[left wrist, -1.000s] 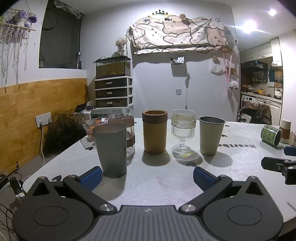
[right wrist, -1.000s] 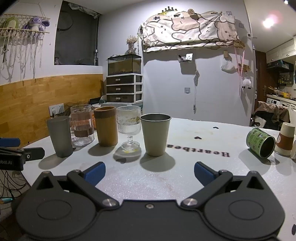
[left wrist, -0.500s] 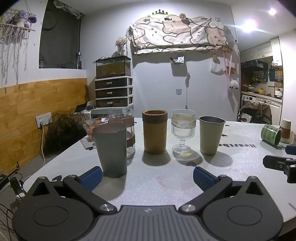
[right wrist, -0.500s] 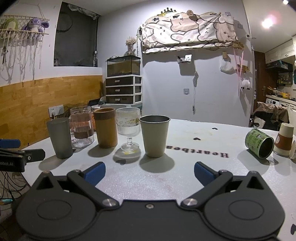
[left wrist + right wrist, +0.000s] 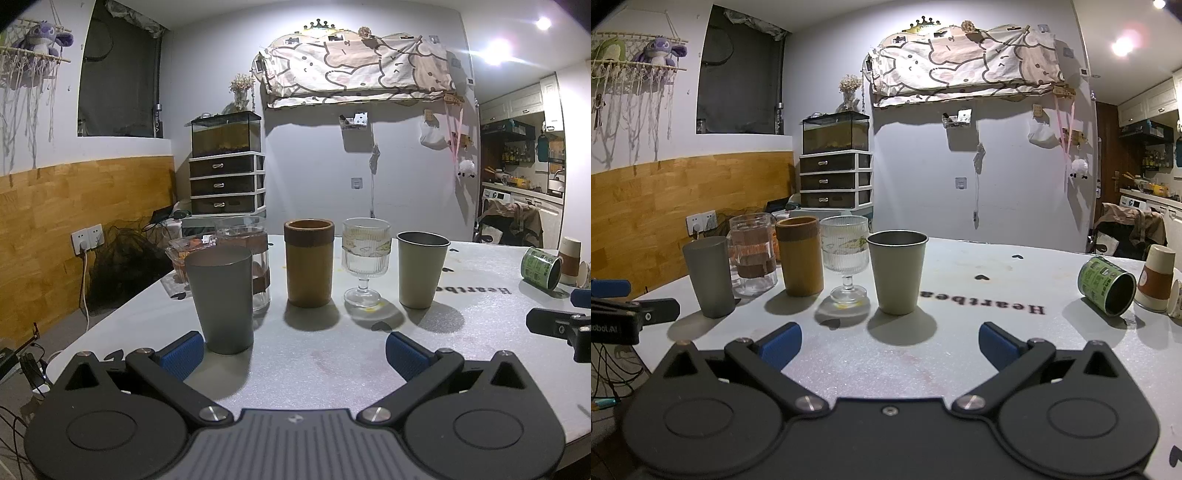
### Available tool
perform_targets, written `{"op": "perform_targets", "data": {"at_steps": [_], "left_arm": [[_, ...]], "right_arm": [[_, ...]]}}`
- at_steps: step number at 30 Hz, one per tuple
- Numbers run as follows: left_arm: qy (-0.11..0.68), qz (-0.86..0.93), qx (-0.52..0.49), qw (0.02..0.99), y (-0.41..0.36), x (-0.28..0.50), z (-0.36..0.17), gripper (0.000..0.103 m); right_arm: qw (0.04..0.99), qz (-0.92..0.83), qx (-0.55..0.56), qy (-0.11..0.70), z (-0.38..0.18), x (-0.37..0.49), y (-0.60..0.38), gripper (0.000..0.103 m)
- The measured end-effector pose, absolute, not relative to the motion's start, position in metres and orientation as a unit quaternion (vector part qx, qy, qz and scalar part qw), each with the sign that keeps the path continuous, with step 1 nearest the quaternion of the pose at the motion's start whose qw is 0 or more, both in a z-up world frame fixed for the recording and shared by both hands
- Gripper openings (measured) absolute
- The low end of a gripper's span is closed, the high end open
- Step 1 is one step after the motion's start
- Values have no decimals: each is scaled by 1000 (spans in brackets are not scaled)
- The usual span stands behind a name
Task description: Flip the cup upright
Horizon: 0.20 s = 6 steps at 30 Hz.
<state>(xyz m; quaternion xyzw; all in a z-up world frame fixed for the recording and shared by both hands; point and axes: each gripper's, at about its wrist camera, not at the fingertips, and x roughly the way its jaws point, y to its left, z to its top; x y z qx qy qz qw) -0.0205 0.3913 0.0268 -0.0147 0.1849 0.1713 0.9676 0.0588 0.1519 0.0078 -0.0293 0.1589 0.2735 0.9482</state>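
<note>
A green printed cup (image 5: 1106,291) lies on its side at the right of the white table (image 5: 960,362), mouth toward me; it also shows in the left wrist view (image 5: 541,267). My right gripper (image 5: 888,341) is open and empty, low over the table, well left of that cup. My left gripper (image 5: 293,352) is open and empty, just in front of an upright dark grey cup (image 5: 223,301). Each gripper shows at the edge of the other's view.
A row of upright vessels stands mid-table: a glass jar (image 5: 245,262), a brown cup (image 5: 309,263), a ribbed stemmed glass (image 5: 365,260), a beige metal cup (image 5: 421,268). An upturned paper cup (image 5: 1156,275) stands beside the lying cup.
The right gripper has drifted slightly to the right and forward. The left gripper and the cups have not moved.
</note>
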Motion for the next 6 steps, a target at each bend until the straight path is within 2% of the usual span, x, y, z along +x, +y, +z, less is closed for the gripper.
{"op": "perform_targets", "data": {"at_steps": [6], "left_arm": [[185,171,-15,968,391,-21,27,103]], "right_arm": [[948,273,-29,159,8,59,152,103]]}}
